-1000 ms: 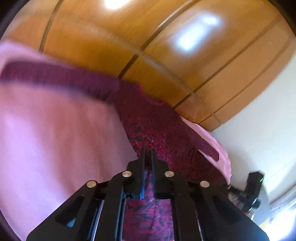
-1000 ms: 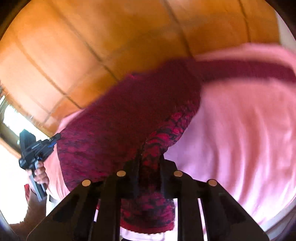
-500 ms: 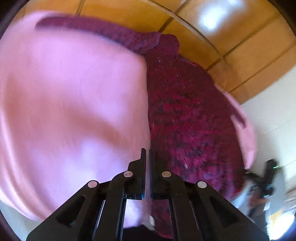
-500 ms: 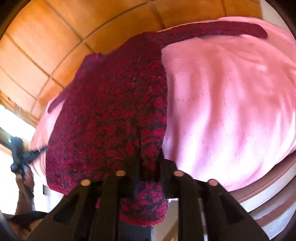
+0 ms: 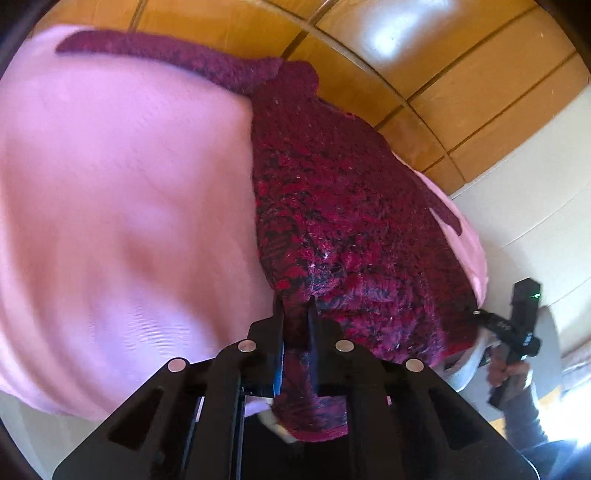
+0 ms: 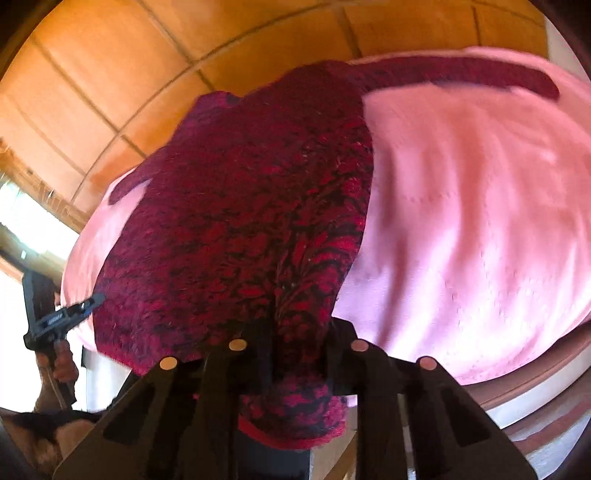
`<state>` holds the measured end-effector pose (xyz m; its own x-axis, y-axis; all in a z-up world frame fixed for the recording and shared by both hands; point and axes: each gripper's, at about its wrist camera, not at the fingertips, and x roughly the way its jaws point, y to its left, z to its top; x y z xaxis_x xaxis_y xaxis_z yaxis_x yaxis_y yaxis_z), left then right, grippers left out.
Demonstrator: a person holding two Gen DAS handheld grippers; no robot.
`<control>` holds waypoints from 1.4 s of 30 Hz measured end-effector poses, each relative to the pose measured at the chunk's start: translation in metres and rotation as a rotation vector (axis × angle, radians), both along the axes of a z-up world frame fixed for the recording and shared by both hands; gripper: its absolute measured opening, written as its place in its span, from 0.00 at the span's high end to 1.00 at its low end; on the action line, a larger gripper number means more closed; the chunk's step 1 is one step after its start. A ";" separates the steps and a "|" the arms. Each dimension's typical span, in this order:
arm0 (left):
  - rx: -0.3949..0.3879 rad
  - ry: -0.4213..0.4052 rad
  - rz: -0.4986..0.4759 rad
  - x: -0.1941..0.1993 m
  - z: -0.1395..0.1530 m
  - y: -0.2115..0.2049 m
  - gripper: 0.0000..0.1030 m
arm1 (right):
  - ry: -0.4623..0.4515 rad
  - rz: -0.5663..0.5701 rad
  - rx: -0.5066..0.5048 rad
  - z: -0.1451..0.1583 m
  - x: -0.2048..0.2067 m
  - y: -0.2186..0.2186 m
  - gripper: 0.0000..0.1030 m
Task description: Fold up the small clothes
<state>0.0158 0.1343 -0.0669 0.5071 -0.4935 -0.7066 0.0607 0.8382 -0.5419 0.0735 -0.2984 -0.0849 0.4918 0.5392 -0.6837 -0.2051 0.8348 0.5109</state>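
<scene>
Both tools clamp near hem of red knit sweater (image 5: 343,206), left tool (image 5: 295,306), right tool (image 6: 301,325); body spread ahead on pink cover (image 5: 122,206)

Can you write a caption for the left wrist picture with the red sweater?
Left gripper pinching the hem of a red-and-black knitted sweater spread on a pink blanket.

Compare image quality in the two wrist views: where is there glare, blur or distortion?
Left wrist view: glare patch on the wooden panelling, pink cover smeared. Right wrist view: window blown out white, sweater soft, panel seams bowed by fisheye.
</scene>
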 end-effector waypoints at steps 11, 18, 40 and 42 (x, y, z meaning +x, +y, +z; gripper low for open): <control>0.001 -0.035 0.234 0.037 0.017 0.053 0.46 | -0.056 -0.086 -0.073 0.015 0.013 0.000 0.35; -0.023 -0.038 0.542 0.138 0.022 0.156 0.46 | -0.170 -0.018 0.011 0.037 0.066 0.079 0.29; -0.075 -0.044 0.859 0.296 -0.009 0.298 0.92 | -0.219 0.149 -0.063 0.008 0.135 0.217 0.26; -0.049 -0.076 0.887 0.263 0.001 0.298 0.92 | -0.210 0.144 -0.061 0.008 0.138 0.220 0.26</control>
<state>0.2784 0.4318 -0.0660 0.7615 0.0739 -0.6440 -0.5622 0.5698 -0.5994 0.2111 -0.0780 -0.0768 0.5473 0.5751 -0.6081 -0.4203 0.8171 0.3945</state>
